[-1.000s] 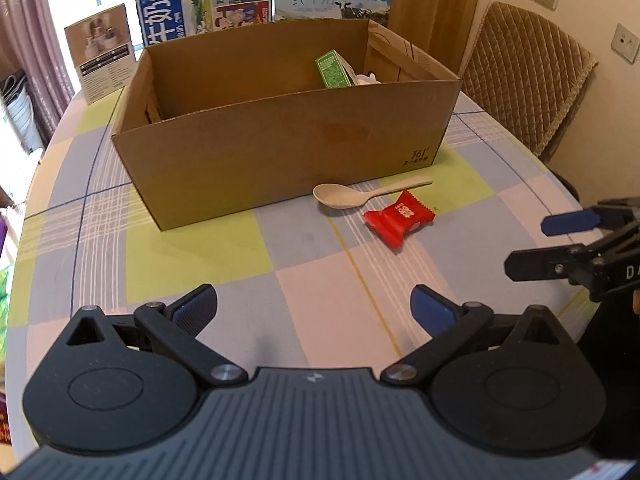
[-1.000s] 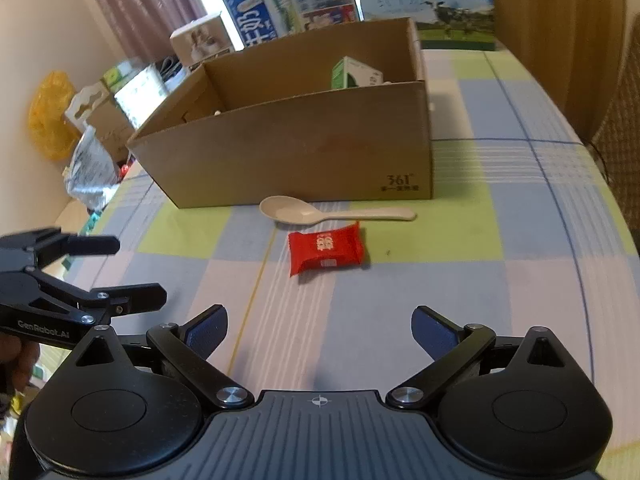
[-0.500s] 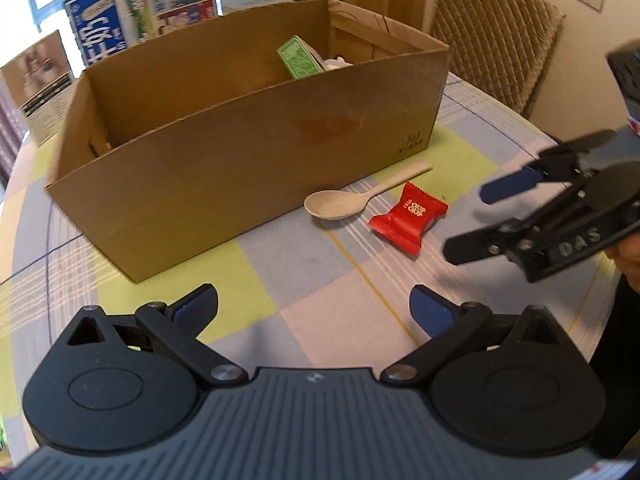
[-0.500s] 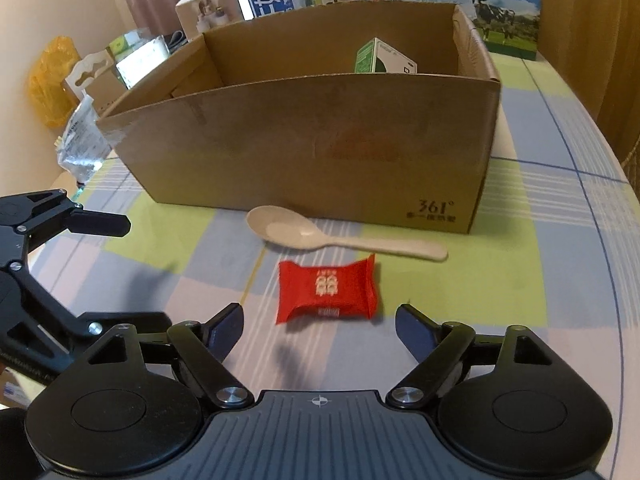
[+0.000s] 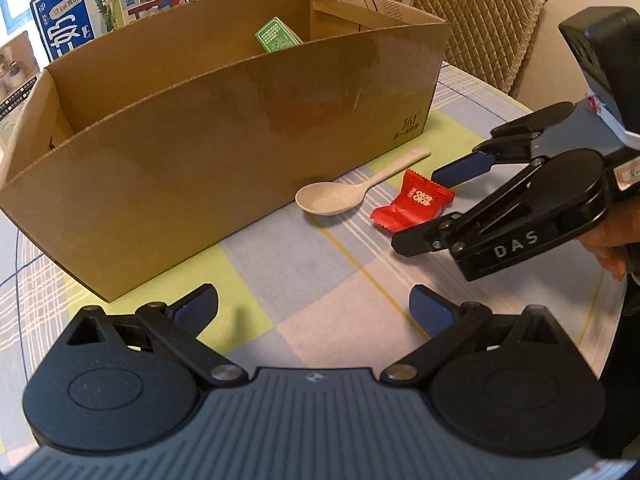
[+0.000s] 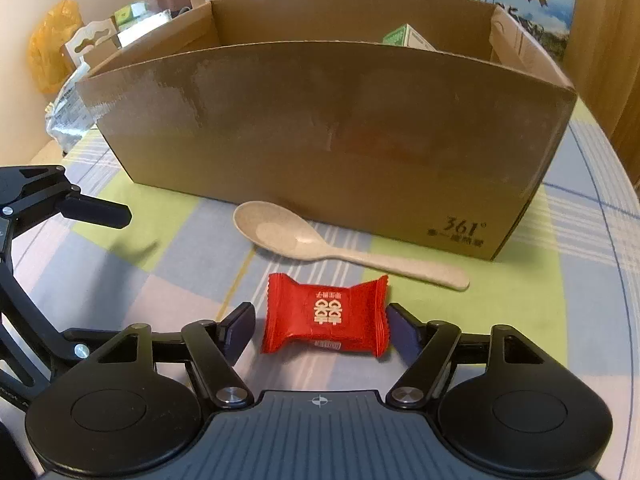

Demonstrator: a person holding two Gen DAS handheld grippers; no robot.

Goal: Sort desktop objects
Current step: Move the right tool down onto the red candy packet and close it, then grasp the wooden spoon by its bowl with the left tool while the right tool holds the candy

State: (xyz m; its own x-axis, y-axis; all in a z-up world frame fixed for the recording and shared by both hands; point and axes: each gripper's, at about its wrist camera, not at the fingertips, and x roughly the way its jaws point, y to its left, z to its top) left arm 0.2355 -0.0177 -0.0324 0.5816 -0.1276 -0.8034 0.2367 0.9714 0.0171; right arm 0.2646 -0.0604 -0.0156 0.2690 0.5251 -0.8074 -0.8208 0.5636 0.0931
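Right gripper (image 6: 322, 330) sits low over the tabletop (image 6: 592, 312) with its jaws spread apart on either side of the red candy packet (image 6: 326, 314), one blue pad just beside each crimped end, so my read is it's lined up to pinch the wrapper across its length. Can't tell for sure if the right-hand pad is touching the crimp or just next to it, but nothing's clamped yet. The packet lies flat, just in front of the beige spoon (image 6: 316, 242), and the spoon lies along the front wall of the cardboard box (image 6: 320, 128), handle pointing toward the box's right front corner. Makes sense to take the packet first, since it's the closer of the two and the spoon is tucked up near the cardboard. Left gripper (image 5: 314, 306) hangs back with jaws wide and nothing in them, well apart from both items, probably just staying out of the way. Inside the box there's already a green carton (image 5: 277, 36) leaning near the back right corner, so I'd guess that's where the sorted stuff goes. Crinkly wrapper could slip, so a squeeze on the body rather than the ends seems safer.
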